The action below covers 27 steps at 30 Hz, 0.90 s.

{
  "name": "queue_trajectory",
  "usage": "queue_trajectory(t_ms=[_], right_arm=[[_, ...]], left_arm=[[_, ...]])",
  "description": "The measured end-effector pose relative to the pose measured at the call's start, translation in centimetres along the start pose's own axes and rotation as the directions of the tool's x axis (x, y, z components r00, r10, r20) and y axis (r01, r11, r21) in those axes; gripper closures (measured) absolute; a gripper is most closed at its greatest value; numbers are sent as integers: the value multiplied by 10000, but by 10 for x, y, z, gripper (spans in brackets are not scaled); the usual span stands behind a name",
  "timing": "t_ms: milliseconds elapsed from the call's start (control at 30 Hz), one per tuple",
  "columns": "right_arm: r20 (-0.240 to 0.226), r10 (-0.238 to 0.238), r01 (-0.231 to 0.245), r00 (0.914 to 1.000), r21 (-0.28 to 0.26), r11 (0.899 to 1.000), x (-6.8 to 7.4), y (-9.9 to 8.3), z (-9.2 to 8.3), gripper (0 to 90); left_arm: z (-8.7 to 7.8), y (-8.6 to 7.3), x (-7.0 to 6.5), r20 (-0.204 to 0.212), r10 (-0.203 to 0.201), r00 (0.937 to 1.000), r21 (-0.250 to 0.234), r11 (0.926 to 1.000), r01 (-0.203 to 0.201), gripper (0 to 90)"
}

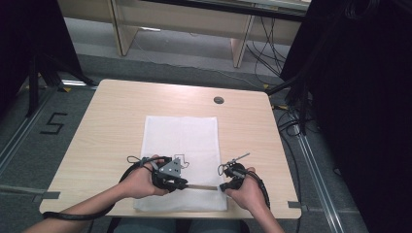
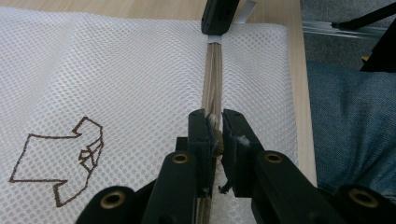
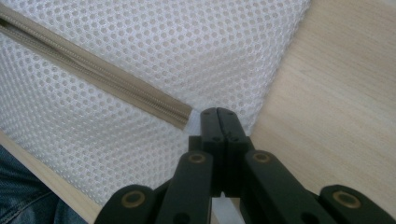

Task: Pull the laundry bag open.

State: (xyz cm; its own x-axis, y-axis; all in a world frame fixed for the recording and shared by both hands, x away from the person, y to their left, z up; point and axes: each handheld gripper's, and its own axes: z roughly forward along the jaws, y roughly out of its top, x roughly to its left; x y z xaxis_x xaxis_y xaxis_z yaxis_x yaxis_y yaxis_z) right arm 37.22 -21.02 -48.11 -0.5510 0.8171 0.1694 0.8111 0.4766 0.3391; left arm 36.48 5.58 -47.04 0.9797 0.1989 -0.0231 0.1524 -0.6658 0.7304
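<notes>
Grey floor and pale wooden furniture fill the top of the high view, and below them a light wooden table [image 1: 107, 126] takes the middle of the frame. On it lies a white mesh bag [image 1: 182, 136], centred and reaching down to the table's near edge, with a small brown outline drawing [image 2: 58, 161] at the lower left of the left gripper view. A beige zipper [image 1: 201, 187] runs left to right across the bag's lower part.

At lower centre-left of the high view, the left gripper [image 1: 180, 185] sits on the bag at the zipper's left end. In the left gripper view its jaws stand narrow, pinched on the zipper pull [image 2: 215, 135], with the zipper running up the frame away from them.

At lower centre-right, the right gripper [image 1: 222, 187] rests at the zipper's right end. In the right gripper view its jaws are pressed together at the bag's corner, clamped on a small white tab [image 3: 223, 210] of the bag, just beside the zipper's end.
</notes>
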Motion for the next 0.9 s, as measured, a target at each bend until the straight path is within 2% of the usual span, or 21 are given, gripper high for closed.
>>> queue_trajectory(t_ms=[100, 267, 300, 333, 433, 633, 767, 900], right_arm=[[-6, 48, -48, 10000, 28, 10000, 0, 0, 0, 900], [11, 40, -40, 10000, 26, 10000, 0, 0, 0, 900], [26, 32, -32, 10000, 41, 10000, 0, 0, 0, 900], [14, 46, -46, 10000, 46, 10000, 0, 0, 0, 900], [0, -17, 17, 10000, -11, 10000, 0, 0, 0, 900], [-16, 48, -48, 10000, 20, 10000, 0, 0, 0, 900], [-18, 52, -52, 10000, 22, 10000, 0, 0, 0, 900], [-10, 3, -3, 10000, -12, 10000, 0, 0, 0, 900]], left_arm=[[-1, 0, 0, -67, 58, 10000, 72, 10000, -58, 819], [-4, -3, 0, -86, -149, 9999, -13, 9999, 149, 819], [-5, -3, 1, -118, 31, 9999, 67, 10000, -30, 819], [-5, -3, 0, -101, -79, 9999, -26, 10000, 78, 819], [-5, -3, 0, -81, 57, 10000, -6, 10000, -57, 819], [-6, -3, -1, -119, 65, 9999, 8, 10000, -65, 819], [-11, -7, 0, -122, -214, 9997, -120, 9997, 212, 819], [-13, -7, -1, -192, -64, 9998, -165, 9998, 61, 818]])
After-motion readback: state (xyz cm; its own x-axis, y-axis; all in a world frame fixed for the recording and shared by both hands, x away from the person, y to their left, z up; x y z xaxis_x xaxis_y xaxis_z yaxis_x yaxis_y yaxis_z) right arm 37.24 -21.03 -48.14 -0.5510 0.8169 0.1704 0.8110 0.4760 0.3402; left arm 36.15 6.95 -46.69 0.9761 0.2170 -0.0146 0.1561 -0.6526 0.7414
